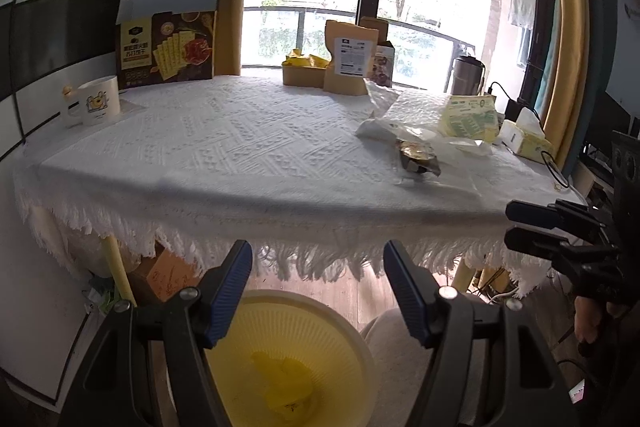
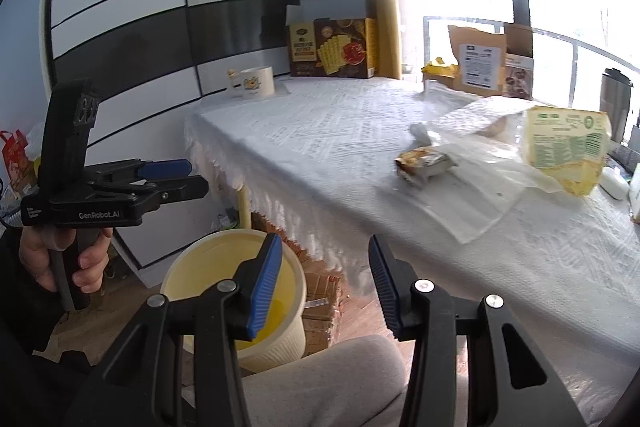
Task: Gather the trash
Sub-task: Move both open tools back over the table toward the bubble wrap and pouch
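While both tilt downward, each hand-held gripper, left [image 1: 318,287] and right [image 2: 325,277], gapes empty.

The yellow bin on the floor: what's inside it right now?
The bin holds crumpled yellow wrapping at the bottom. The left hand-held gripper covers the bin's sides in that view, so anything there is hidden.

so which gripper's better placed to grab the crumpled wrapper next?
Right, probably. Right gripper is open, empty, nearer the wrapper; left gripper sits over the bin.
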Tool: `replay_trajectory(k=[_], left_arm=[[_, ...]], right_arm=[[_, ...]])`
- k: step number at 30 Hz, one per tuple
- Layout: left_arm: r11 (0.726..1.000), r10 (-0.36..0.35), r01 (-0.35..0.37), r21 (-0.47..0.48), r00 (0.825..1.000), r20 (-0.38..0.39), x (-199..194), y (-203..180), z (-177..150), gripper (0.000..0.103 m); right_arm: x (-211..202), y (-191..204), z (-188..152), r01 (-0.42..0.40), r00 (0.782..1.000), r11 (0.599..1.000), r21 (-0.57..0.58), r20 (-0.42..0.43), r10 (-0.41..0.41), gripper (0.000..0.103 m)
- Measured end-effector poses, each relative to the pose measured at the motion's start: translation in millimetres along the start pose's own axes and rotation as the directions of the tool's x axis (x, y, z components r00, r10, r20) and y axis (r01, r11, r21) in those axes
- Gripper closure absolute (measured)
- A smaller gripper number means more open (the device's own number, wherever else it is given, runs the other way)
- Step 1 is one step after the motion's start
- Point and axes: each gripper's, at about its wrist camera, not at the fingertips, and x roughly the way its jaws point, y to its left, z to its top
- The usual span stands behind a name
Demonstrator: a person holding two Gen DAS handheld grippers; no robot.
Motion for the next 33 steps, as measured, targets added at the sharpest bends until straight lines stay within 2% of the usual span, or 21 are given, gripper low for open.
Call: replay_trajectory(k=[19,33], left_arm=[[0.993,-0.063,0.061,0.101,0.998,0.015,38,-67,39,0.035],[0.975,-0.122,0.116,0.189,0.992,0.021,76,-109,77,0.035]], right_arm=[[-34,-71,-3,0.075,0.995,0.995,0.067,0.057,-0.079,0.060],[-41,-120,16,0.167,0.985,0.985,0.047,0.034,-0.169,0.060]])
